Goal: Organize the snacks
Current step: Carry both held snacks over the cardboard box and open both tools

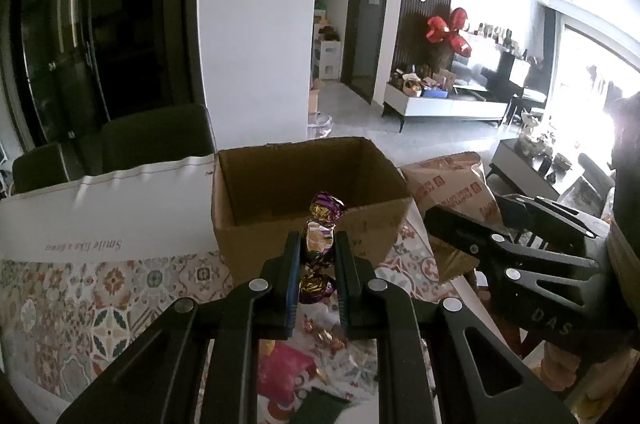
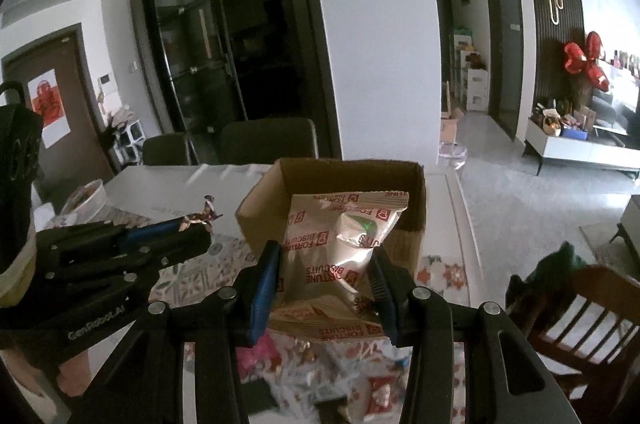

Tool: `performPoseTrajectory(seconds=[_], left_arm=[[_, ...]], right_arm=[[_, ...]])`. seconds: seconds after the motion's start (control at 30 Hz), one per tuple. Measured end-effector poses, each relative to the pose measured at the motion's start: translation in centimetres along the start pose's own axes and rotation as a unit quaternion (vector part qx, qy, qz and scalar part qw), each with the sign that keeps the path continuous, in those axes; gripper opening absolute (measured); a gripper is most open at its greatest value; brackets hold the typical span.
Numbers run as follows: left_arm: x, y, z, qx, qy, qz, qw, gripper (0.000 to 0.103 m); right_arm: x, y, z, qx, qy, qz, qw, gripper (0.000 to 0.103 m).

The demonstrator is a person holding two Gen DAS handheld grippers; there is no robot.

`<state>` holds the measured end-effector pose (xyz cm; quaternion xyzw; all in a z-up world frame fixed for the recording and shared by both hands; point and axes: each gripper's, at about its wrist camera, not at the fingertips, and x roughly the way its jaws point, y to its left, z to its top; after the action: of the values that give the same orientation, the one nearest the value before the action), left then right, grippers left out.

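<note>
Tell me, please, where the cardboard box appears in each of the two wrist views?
Left wrist view: the cardboard box sits centre frame, open, just beyond the wrapped candy.
Right wrist view: the cardboard box is centre, partly hidden behind the biscuit packet.
Shared landmark: red balloons at right.

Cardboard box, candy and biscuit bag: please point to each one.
cardboard box (image 1: 300, 232), left wrist view, front wall.
candy (image 1: 320, 238), left wrist view, wrapped middle.
biscuit bag (image 2: 336, 256), right wrist view, front face.
</note>
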<state>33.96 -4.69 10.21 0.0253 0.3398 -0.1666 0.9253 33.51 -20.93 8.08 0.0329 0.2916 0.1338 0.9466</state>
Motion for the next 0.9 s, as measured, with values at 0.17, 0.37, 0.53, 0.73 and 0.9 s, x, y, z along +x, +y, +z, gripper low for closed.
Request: performPoseTrajectory(seconds=[0.17, 0.37, 0.53, 0.73, 0.9], left_arm=[[2.9, 1.1, 2.1, -0.005, 0.017, 0.001, 0.9998, 0.017], [6.8, 2.3, 4.0, -0.012, 0.043, -0.001, 0.999, 0.017], [9.9, 3.3, 5.5, -0.021, 0.069, -0.003, 0.9974, 0.017], [12.8, 3.8, 6.8, -0.025, 0.09, -0.002, 0.9956, 0.023], [13.0, 4.1, 6.9, -0.027, 0.081, 0.02, 0.9961, 0.053]], right_arm=[[3.0, -0.9, 1.8, 0.005, 0.017, 0.001, 1.0, 0.045], [6.6, -2.1, 3.5, 0.005, 0.036, 0.001, 0.999, 0.045], [9.1, -2.8, 5.5, 0.001, 0.048, -0.004, 0.999, 0.045], [12.1, -3.6, 7.1, -0.001, 0.071, -0.007, 0.997, 0.045], [13.3, -4.4, 7.4, 0.006, 0.089, -0.023, 0.996, 0.054]])
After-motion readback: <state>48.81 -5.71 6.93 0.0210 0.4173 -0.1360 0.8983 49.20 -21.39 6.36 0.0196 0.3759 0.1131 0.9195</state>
